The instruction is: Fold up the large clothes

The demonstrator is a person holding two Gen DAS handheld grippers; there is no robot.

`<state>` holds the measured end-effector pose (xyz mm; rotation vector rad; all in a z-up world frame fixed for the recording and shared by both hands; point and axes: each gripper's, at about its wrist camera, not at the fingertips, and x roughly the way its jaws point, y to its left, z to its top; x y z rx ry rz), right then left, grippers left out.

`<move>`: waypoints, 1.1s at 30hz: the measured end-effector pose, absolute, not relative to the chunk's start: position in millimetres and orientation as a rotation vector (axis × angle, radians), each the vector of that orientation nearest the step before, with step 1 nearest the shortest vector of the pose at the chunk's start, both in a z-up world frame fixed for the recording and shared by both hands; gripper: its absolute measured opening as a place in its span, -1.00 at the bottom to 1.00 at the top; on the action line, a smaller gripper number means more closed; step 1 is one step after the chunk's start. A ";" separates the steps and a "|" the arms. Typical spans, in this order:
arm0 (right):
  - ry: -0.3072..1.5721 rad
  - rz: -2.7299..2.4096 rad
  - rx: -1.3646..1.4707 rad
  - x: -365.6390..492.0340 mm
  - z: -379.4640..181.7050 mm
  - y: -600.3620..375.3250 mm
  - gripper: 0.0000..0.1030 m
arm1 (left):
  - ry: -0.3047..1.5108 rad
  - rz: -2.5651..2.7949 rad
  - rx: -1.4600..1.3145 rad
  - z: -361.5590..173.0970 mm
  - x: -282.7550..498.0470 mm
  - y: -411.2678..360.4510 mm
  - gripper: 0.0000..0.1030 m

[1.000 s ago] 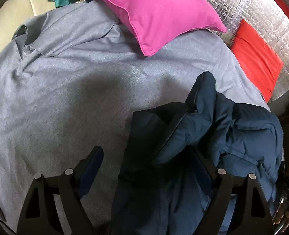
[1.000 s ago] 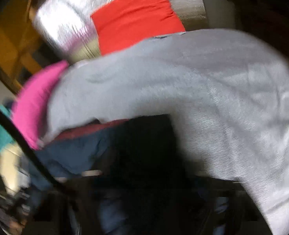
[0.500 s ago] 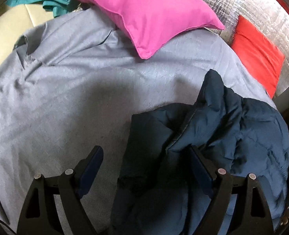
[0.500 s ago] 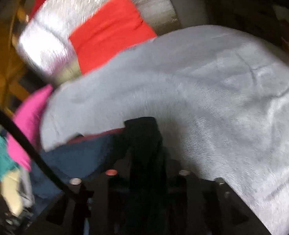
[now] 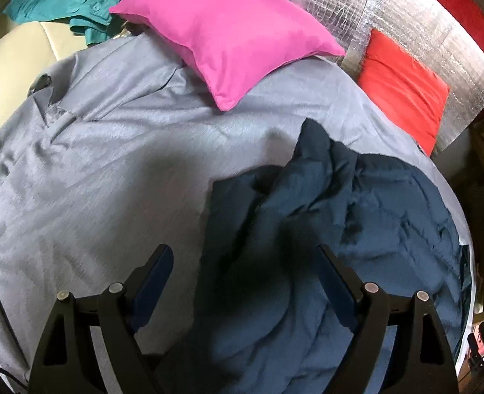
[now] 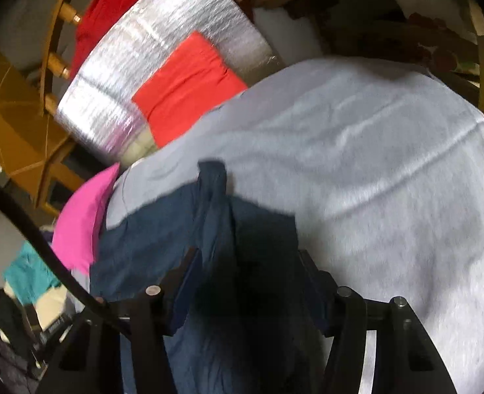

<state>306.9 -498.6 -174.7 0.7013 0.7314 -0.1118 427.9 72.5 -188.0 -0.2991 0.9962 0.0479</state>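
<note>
A crumpled navy padded jacket (image 5: 340,229) lies on the grey sheet (image 5: 110,164) of a bed. My left gripper (image 5: 245,259) is open just above the jacket's left part, with a dark fold between its fingers. In the right wrist view the jacket (image 6: 163,236) lies low and left. My right gripper (image 6: 248,259) is open over it, and a raised fold of the jacket stands between its fingers.
A pink pillow (image 5: 228,36) lies at the head of the bed, a red cushion (image 5: 402,88) against a silver foil panel (image 5: 356,3) at right. Teal clothing (image 5: 74,0) lies at the far left. Wooden furniture (image 6: 18,121) stands beyond the bed.
The right gripper has opened and let go of the jacket fold it was shut on. The jacket has dropped and spread flatter on the sheet. The left gripper stays open.
</note>
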 end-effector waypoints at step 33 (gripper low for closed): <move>0.741 -0.093 0.670 394.0 -174.8 -506.6 0.72 | 0.983 0.041 -0.357 -194.5 475.5 98.9 0.73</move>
